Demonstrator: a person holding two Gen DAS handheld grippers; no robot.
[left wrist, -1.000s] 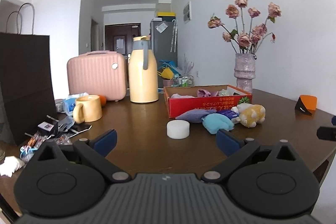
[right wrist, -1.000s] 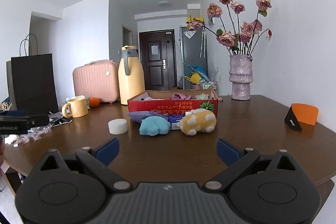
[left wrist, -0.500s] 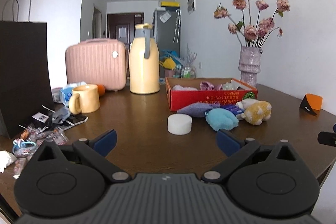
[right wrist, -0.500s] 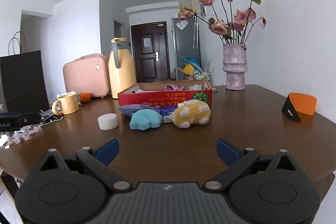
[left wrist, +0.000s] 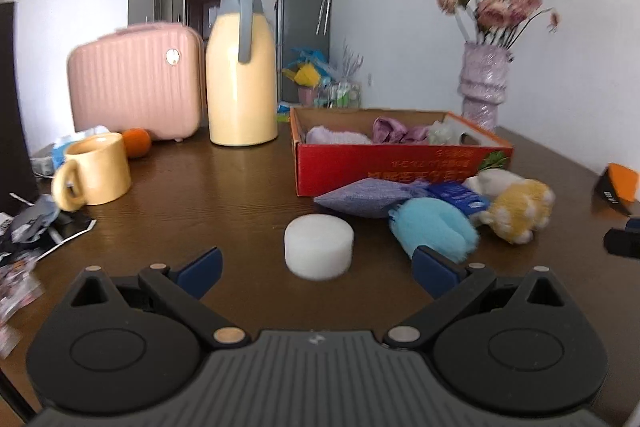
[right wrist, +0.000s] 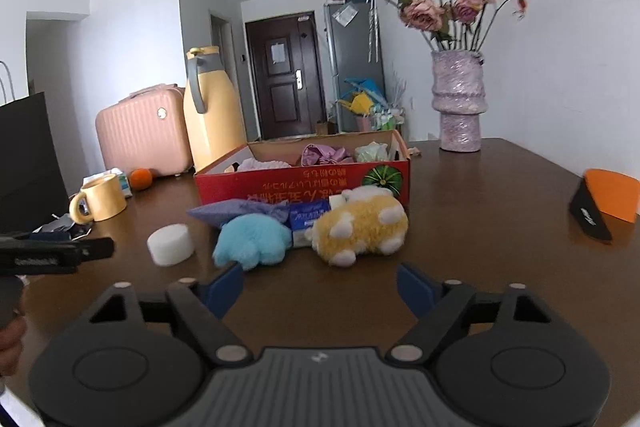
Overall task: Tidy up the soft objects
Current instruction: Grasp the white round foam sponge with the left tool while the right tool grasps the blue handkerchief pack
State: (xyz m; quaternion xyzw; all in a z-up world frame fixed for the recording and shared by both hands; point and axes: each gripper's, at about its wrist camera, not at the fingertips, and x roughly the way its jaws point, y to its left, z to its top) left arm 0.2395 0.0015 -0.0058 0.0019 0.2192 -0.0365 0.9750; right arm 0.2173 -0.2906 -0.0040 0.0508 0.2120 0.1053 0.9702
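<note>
A red cardboard box (left wrist: 400, 165) (right wrist: 304, 183) holding soft cloths stands mid-table. In front of it lie a purple-grey pouch (left wrist: 364, 195) (right wrist: 236, 209), a light blue plush (left wrist: 434, 227) (right wrist: 254, 241), a yellow and white plush (left wrist: 520, 209) (right wrist: 360, 227) and a white foam puck (left wrist: 319, 245) (right wrist: 171, 243). My left gripper (left wrist: 316, 267) is open, just short of the puck. My right gripper (right wrist: 320, 285) faces the yellow plush from close by; its jaws are closing with nothing between them.
A yellow mug (left wrist: 96, 173), an orange (left wrist: 137, 143), a pink case (left wrist: 134, 83) and a cream jug (left wrist: 242, 67) stand at the left and back. A vase of dried roses (right wrist: 460, 99) is back right, an orange wedge (right wrist: 608, 201) at right. Loose clutter (left wrist: 36, 223) lies at the left edge.
Both grippers have moved forward over the table toward the soft toys, which now look larger. The right gripper's fingers have come closer together.
</note>
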